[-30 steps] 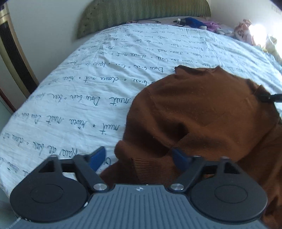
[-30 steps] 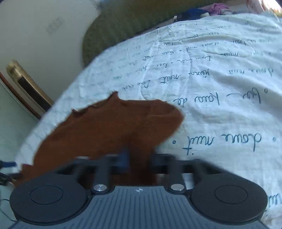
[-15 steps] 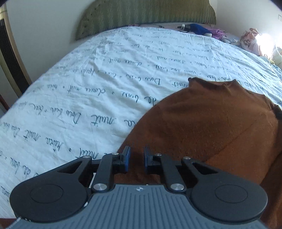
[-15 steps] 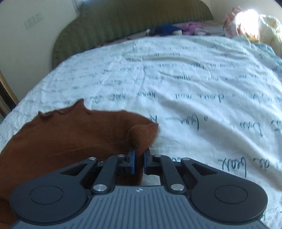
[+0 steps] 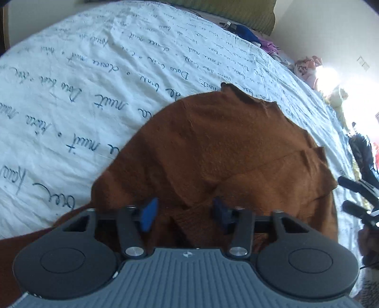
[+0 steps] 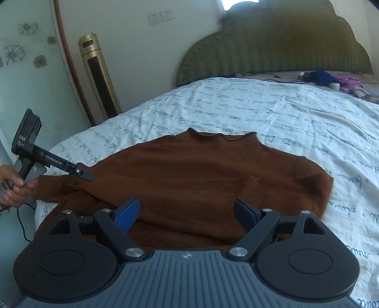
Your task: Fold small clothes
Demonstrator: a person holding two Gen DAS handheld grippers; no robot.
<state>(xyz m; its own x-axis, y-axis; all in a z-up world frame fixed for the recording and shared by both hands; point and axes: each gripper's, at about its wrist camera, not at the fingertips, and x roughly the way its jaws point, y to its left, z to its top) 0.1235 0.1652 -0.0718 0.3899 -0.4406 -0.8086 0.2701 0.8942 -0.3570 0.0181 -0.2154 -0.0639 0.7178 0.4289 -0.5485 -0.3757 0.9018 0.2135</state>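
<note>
Left gripper opening over brown sweater, right gripper opening wide, empty

I am seeing a gold tower fan standing beside the green headboard, wall sockets sitting above.

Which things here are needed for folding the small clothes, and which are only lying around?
For the job:
- brown sweater, spread on the bed sheet
- left gripper, jaws opening over the sweater
- right gripper, jaws opening, nothing between them

Just lying about:
- blue cloth and pink cloth by the headboard
- gold tower fan
</note>
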